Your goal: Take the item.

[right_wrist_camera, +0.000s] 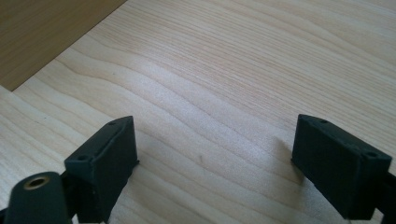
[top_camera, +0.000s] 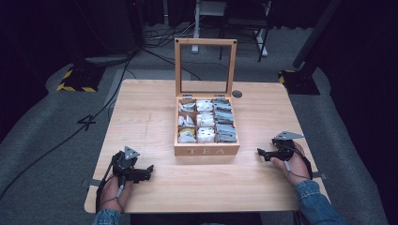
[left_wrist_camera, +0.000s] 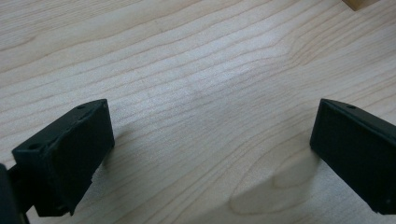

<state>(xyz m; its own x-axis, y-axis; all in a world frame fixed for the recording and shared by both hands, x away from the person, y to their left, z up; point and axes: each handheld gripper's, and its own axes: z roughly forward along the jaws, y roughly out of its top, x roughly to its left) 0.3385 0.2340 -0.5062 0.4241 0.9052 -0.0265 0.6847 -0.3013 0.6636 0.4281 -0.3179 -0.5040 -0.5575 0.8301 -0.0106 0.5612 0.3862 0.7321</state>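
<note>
Grey carpet with black cables surrounds a light wooden tabletop (top_camera: 141, 122). On the tabletop, a little right of the middle, stands a wooden tea box (top_camera: 206, 149) with the word TEA on its near wall. Its lid (top_camera: 205, 67), a wooden frame with a clear pane, stands upright at the far side. Inside, the compartments hold tea bags (top_camera: 205, 120): white packets in the left and middle columns, grey ones in the right column.

At the near left of the tabletop the left hand (top_camera: 114, 191) holds the left tool (top_camera: 149, 169), which points toward the right. Its jaws are spread wide, with bare wood between them. At the near right, well apart from the box, the right hand (top_camera: 294, 164) holds the right tool (top_camera: 260, 152), which points left. Its jaws are also spread and hold nothing.
</note>
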